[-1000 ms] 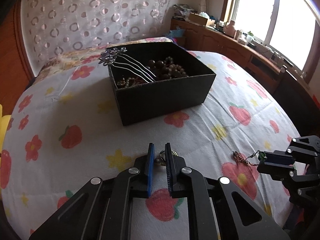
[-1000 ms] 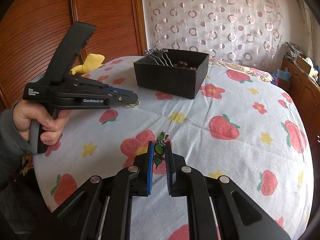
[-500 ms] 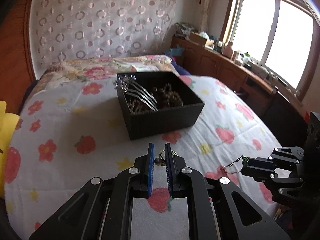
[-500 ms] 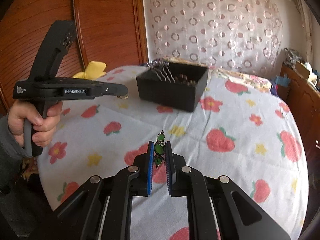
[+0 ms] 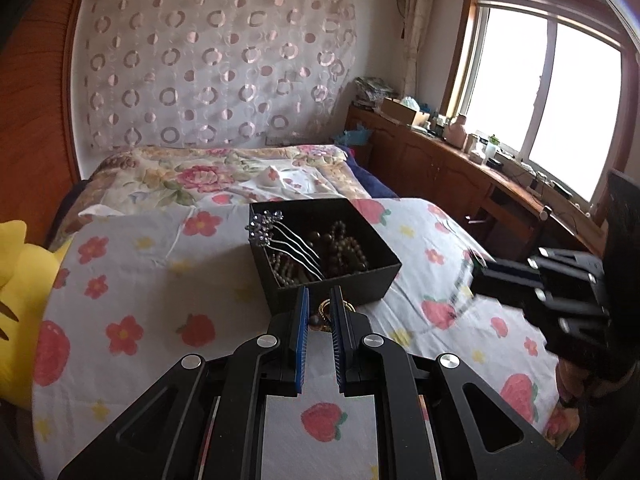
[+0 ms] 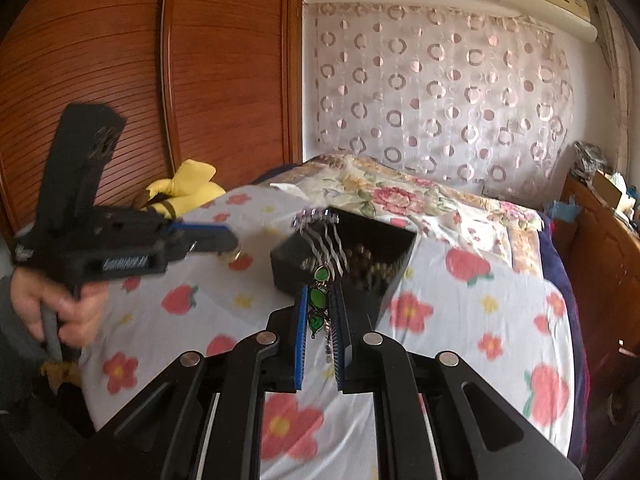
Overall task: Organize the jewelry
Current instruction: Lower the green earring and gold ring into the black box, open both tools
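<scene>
A black box (image 5: 368,278) stands on the strawberry-print bedspread (image 5: 140,280) and holds bead strands (image 5: 340,248) and a silver hair comb (image 5: 276,236) leaning on its rim. My left gripper (image 5: 319,314) is shut on a small gold ring piece (image 5: 323,309), held in the air just before the box. My right gripper (image 6: 319,312) is shut on a green-stone pendant (image 6: 319,300) with a fine chain, also raised near the box (image 6: 396,256). Each view shows the other gripper: the left gripper (image 6: 230,246) held by a hand (image 6: 60,308), the right gripper (image 5: 486,274) blurred.
A yellow plush toy (image 5: 20,280) lies at the bed's left edge. A floral quilt (image 5: 200,180) covers the bed's far end. A wooden cabinet (image 5: 460,172) with clutter runs under the window (image 5: 540,100). A wooden wardrobe (image 6: 140,80) stands on the left.
Both grippers have risen from the bedspread with their pieces and moved closer to the black box. The pendant's chain left the bed. Both stay shut.
</scene>
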Action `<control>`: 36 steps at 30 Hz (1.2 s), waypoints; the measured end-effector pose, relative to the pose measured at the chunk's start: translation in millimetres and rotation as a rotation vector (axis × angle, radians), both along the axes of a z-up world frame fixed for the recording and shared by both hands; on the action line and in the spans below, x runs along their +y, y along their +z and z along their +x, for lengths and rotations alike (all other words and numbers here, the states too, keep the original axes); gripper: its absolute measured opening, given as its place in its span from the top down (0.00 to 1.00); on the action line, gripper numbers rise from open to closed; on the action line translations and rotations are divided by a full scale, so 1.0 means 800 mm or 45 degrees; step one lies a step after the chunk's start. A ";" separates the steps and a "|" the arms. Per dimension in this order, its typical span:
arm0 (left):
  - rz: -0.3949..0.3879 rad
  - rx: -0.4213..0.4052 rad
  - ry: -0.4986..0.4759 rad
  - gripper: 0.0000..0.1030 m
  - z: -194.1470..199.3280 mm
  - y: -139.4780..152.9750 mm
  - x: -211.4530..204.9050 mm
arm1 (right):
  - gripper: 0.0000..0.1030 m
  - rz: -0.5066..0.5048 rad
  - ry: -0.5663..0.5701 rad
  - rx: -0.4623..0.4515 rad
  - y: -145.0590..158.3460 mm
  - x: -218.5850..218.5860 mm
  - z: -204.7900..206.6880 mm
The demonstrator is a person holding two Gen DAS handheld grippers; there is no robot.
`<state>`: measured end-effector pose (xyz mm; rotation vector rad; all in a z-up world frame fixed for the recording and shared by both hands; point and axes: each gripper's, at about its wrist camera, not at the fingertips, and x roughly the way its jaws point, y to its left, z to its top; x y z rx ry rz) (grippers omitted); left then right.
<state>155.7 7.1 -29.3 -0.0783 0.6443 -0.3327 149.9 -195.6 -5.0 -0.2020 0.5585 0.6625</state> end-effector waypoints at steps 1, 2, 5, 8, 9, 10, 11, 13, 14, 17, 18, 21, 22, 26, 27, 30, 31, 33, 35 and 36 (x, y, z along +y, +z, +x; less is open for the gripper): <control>0.001 -0.002 0.001 0.91 0.001 0.001 0.001 | 0.88 -0.003 0.003 0.001 0.004 0.006 0.010; 0.003 -0.003 0.003 0.91 0.002 0.001 0.001 | 0.88 -0.005 0.002 0.002 0.006 0.009 0.016; 0.000 -0.006 0.008 0.91 0.004 0.001 0.003 | 0.88 -0.015 -0.004 0.016 0.010 0.020 0.039; 0.000 -0.004 0.012 0.91 0.008 0.001 0.005 | 0.88 -0.037 -0.019 0.028 0.009 0.032 0.060; 0.001 -0.004 0.012 0.91 0.010 0.002 0.005 | 0.88 -0.045 -0.025 0.036 0.008 0.036 0.067; 0.004 -0.005 0.015 0.91 0.012 0.002 0.006 | 0.88 -0.053 -0.032 0.051 0.005 0.039 0.075; 0.005 -0.006 0.016 0.91 0.011 0.002 0.005 | 0.88 -0.057 -0.033 0.068 0.002 0.041 0.080; 0.012 -0.010 0.020 0.91 0.015 0.004 0.005 | 0.87 -0.069 -0.040 0.104 -0.007 0.045 0.091; 0.016 -0.011 0.023 0.91 0.016 0.005 0.005 | 0.87 -0.075 -0.047 0.109 -0.009 0.046 0.094; 0.024 -0.010 0.029 0.91 0.022 0.006 0.005 | 0.87 -0.093 -0.064 0.131 -0.015 0.047 0.102; 0.027 -0.008 0.032 0.91 0.025 0.006 0.006 | 0.87 -0.098 -0.068 0.132 -0.015 0.047 0.103; 0.040 0.002 0.041 0.91 0.038 0.007 0.005 | 0.72 -0.092 -0.077 0.141 -0.014 0.044 0.107; 0.050 0.007 0.045 0.91 0.043 0.006 0.004 | 0.69 -0.087 -0.081 0.140 -0.013 0.043 0.107; 0.071 0.023 0.047 0.91 0.059 0.005 -0.002 | 0.69 -0.081 -0.092 0.126 -0.010 0.033 0.106; 0.075 0.028 0.046 0.91 0.063 0.004 -0.004 | 0.69 -0.078 -0.096 0.126 -0.009 0.031 0.106; 0.092 0.042 0.049 0.91 0.075 0.002 -0.012 | 0.69 -0.073 -0.105 0.122 -0.008 0.022 0.103; 0.100 0.046 0.049 0.91 0.081 0.001 -0.014 | 0.69 -0.074 -0.108 0.120 -0.008 0.020 0.102; 0.104 0.052 0.047 0.91 0.087 0.001 -0.020 | 0.69 -0.072 -0.116 0.115 -0.007 0.014 0.101; 0.114 0.050 0.053 0.91 0.091 0.001 -0.024 | 0.69 -0.063 -0.120 0.115 -0.006 0.008 0.099; 0.112 0.050 0.053 0.91 0.092 0.002 -0.024 | 0.69 -0.060 -0.122 0.114 -0.006 0.006 0.097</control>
